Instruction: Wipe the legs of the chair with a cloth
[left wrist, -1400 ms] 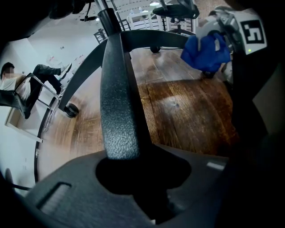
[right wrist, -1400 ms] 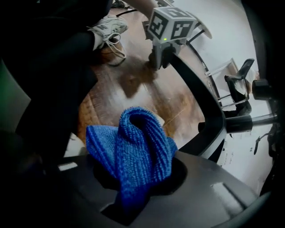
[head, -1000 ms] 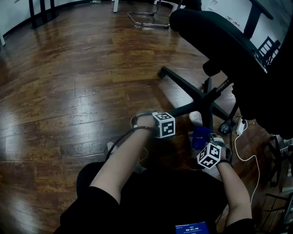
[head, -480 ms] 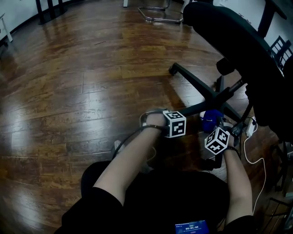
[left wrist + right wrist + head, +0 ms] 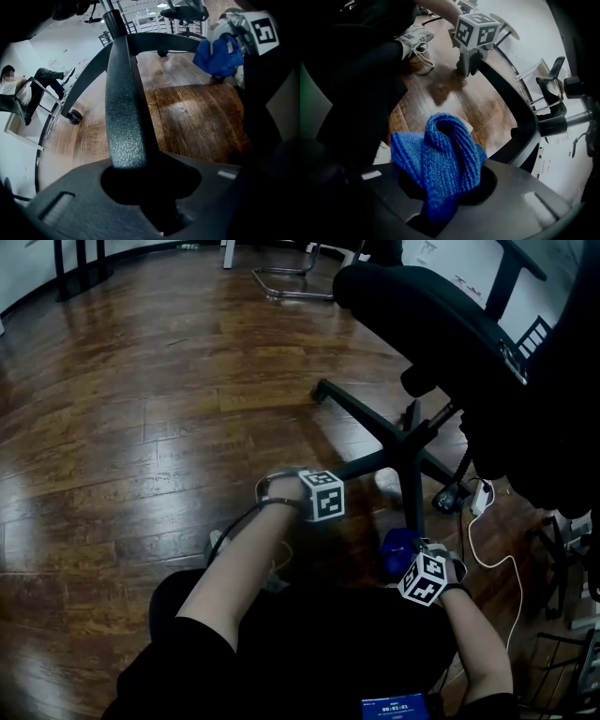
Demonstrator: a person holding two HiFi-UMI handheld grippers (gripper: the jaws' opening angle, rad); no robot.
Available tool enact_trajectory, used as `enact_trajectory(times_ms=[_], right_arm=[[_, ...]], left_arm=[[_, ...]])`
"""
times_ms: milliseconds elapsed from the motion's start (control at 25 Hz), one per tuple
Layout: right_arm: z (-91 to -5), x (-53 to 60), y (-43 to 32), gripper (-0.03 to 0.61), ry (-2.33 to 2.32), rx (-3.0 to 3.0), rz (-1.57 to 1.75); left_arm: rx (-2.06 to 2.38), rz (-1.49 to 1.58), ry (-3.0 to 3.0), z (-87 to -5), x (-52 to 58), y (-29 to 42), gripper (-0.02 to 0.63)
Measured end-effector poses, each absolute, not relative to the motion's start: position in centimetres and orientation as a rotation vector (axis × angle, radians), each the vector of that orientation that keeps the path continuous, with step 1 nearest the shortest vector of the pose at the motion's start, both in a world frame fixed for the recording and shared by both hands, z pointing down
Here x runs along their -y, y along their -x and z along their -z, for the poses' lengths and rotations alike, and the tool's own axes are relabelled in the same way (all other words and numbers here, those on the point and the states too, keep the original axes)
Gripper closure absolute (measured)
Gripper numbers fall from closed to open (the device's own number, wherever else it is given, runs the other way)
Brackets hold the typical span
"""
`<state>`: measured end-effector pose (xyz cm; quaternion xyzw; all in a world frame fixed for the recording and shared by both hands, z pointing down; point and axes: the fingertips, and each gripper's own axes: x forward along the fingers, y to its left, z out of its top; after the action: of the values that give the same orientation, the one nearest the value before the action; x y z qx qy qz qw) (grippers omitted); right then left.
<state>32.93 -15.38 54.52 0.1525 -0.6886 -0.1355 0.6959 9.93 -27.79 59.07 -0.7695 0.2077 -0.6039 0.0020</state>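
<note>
The left claw (image 5: 140,178) is closed on a black chair leg (image 5: 124,117), the right claw (image 5: 440,187) on a bunched blue cloth (image 5: 445,150).

No legible text found.

- Marker cube (image 5: 322,495) on the left gripper (image 5: 466,65): black-and-white square codes, no lettering.
- Marker cube (image 5: 424,579) on the right gripper (image 5: 403,554): the same.
- Blue screen (image 5: 394,706) behind the right gripper: one row of digits, too small to read.
- White panel (image 5: 464,279) far ahead of both grippers: red print, illegible.
</note>
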Motion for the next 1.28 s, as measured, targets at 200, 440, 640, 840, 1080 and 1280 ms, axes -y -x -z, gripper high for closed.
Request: enact_trajectory(times_ms=[200, 440, 640, 840, 1080, 1280], right_arm=[[-53.8, 18.6, -32.4, 0.494, -0.428, 1.522, 0.352], [-50.8, 29.1, -29.8, 0.494, -0.658, 1.494, 0.535], [-49.2, 33.8, -28.4, 0.492, -0.771, 1.473, 0.621], [-49.8, 31.7, -28.4, 0.494, -0.691, 1.516, 0.552], [-52.8, 21.5, -30.9, 0.494, -0.465, 1.539, 0.384], [-54.7, 14.2, -33.3, 0.494, -0.32, 1.525, 0.262]], left_arm=[[-0.642, 1.892, 2.419, -59.0, 27.8, -10.0, 0.509], [-0.594, 1.909, 2.424, -58.8, 27.7, -10.3, 0.509], [-0.569, 1.915, 2.419, -58.9, 27.7, -10.4, 0.509], [-0.582, 1.916, 2.417, -59.0, 27.8, -10.1, 0.509], [-0.609, 1.904, 2.415, -59.2, 27.8, -9.9, 0.509], [-0.634, 1.907, 2.412, -59.2, 27.8, -9.9, 0.509]])
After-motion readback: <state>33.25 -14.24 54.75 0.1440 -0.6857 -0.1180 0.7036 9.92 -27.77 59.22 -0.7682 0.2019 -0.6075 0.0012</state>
